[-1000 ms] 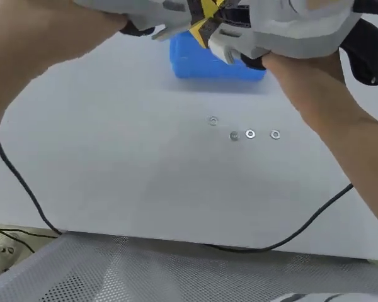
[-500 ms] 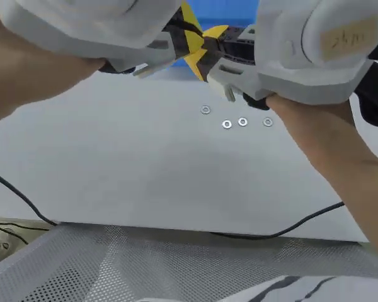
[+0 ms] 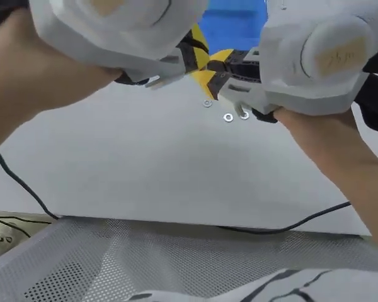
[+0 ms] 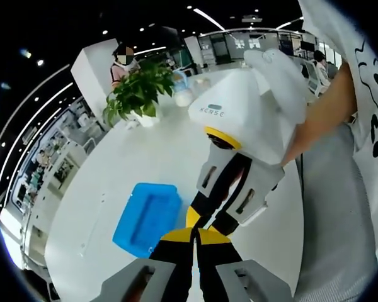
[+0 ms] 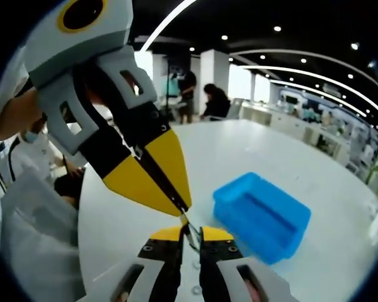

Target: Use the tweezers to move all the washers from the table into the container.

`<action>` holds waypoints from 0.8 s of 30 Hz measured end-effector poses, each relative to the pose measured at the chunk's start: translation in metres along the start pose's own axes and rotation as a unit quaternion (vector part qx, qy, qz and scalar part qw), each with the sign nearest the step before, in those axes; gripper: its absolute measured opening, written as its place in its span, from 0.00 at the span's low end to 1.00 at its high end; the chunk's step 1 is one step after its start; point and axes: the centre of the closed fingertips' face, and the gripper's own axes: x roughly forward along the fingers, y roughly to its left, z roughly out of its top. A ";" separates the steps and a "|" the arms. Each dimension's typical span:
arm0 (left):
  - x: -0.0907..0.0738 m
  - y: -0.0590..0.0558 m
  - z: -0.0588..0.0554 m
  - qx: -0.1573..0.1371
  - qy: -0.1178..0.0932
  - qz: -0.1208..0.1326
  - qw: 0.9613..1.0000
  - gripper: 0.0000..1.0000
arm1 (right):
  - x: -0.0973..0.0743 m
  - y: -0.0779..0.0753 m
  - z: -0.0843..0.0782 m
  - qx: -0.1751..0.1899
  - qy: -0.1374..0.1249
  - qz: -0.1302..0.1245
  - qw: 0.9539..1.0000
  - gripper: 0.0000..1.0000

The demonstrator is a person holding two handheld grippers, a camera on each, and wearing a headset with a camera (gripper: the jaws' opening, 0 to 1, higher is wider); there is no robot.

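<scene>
Now my tongs pulled closer, tips meeting: left tongs [image 5: 176, 201] clenched on tweezers [image 5: 188, 226], right tongs [image 5: 190, 234] around tip, grip unclear; washers [image 3: 228, 117] unmoved on worktop [image 3: 145, 163], probably still regripping.

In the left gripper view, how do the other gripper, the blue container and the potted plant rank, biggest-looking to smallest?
1. right gripper: largest, but nearest the camera.
2-3. blue container and potted plant: look about alike; the plant stands farther off, so unranked.

The left gripper [image 3: 200, 58] and the right gripper [image 3: 218, 74] are held up side by side, angled inward, tips meeting. Both pairs of jaws are drawn together.
</scene>
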 end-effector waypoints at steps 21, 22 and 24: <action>0.004 -0.010 0.001 -0.036 -0.003 -0.020 0.999 0.00 | 0.007 0.000 -0.018 0.064 0.016 0.026 0.997 0.07; 0.005 -0.010 0.000 -0.036 -0.003 -0.020 0.999 0.00 | 0.007 0.000 -0.018 0.065 0.016 0.026 0.997 0.07; 0.009 -0.012 -0.002 -0.035 0.001 -0.020 0.999 0.00 | 0.010 0.000 -0.022 0.068 0.017 0.025 0.997 0.07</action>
